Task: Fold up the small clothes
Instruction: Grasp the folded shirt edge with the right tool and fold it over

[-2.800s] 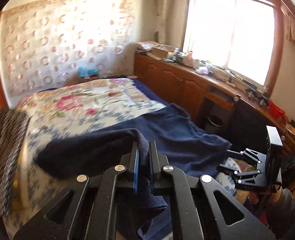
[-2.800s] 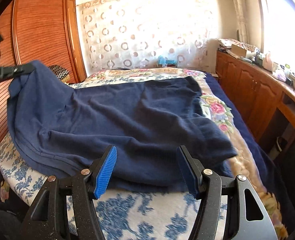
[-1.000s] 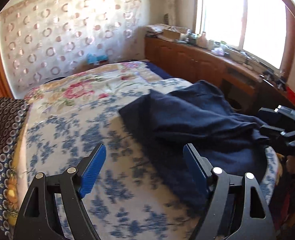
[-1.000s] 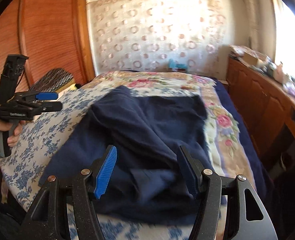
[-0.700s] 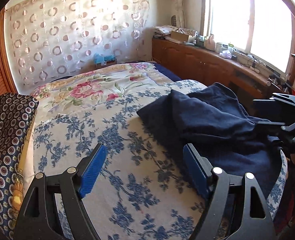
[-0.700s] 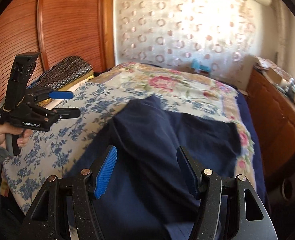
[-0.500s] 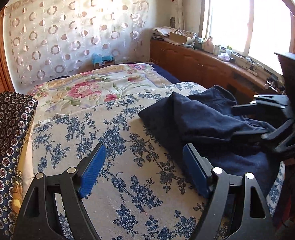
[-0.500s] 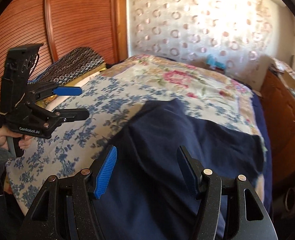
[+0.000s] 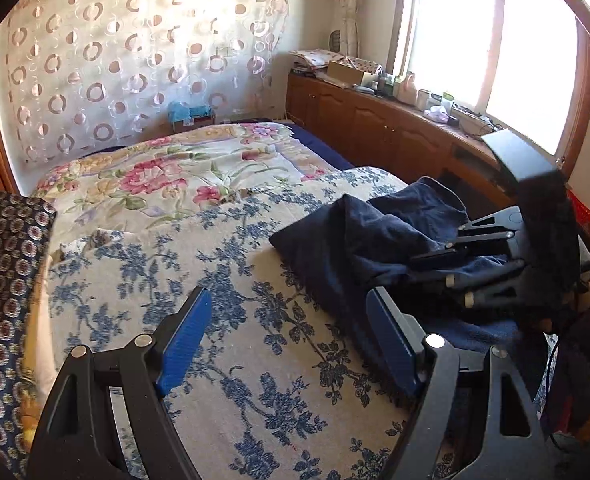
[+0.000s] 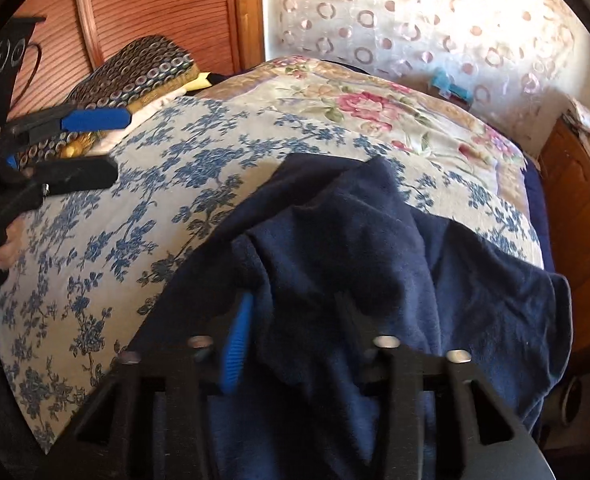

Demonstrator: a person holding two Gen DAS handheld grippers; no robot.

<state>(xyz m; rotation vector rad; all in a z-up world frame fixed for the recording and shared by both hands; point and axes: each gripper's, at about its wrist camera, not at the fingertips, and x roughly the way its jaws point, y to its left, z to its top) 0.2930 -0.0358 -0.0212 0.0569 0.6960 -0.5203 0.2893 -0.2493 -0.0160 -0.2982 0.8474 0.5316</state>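
navy garment (image 10: 375,248) lies bunched at the bed (image 9: 223,264) edge nearest me. my right gripper (image 10: 295,340) straddles a raised fold, grip unconfirmed. left gripper (image 9: 291,336) gapes, empty. refolding in hand; next: clamp, lift.

Left gripper (image 9: 287,344): jaws spread wide, blue pads visible, nothing between them; hovers above the bed (image 9: 215,288). Bed cover: cream with blue flower print near the camera, pink rose print farther back. Navy garment (image 9: 375,240) lies bunched on the right part of the bed, just past the right-hand jaw. Right gripper (image 9: 435,264) reaches in from the right edge, fingers lying on the garment; jaw state unclear. Dark dotted pillow (image 9: 3,280) at left edge. Wooden cabinets (image 9: 375,128) under the window.
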